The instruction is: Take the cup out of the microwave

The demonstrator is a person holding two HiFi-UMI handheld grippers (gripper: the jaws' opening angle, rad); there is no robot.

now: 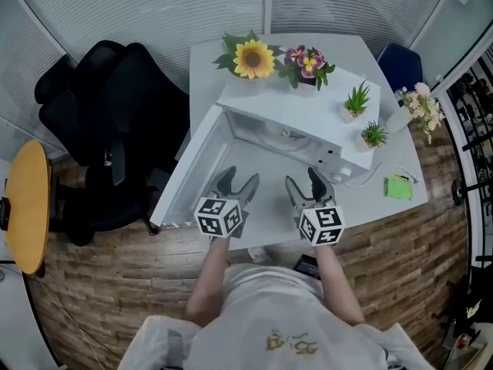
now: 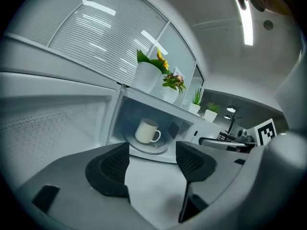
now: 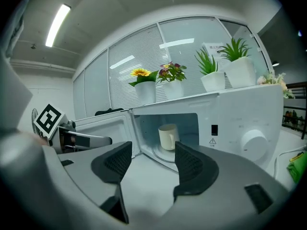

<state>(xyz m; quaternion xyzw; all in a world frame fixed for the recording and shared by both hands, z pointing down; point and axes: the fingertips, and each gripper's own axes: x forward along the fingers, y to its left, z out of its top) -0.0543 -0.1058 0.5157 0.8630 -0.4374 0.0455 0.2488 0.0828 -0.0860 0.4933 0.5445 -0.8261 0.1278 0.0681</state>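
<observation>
White cup [image 2: 147,131]: 1, mug with 1 handle, upright on turntable [image 2: 158,149] inside open microwave [image 1: 293,118], far from both claws.
Grippers: 2; left gripper [image 1: 239,177] spread, empty; right gripper [image 1: 303,179] spread, empty.
Potted plants [image 1: 254,58]: 4 atop microwave.

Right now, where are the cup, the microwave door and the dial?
cup [image 3: 167,137]: right gripper view, its side wall.
microwave door [image 1: 192,177]: head view, inner panel.
dial [image 3: 253,142]: right gripper view, its face.

The right gripper [image 3: 152,157] holds its jaws wide apart with nothing between them, facing the open microwave [image 3: 235,123]. Inside stands a pale cup [image 3: 168,136], upright, apparently on the turntable. Potted plants [image 3: 213,80] line the microwave's top.
</observation>
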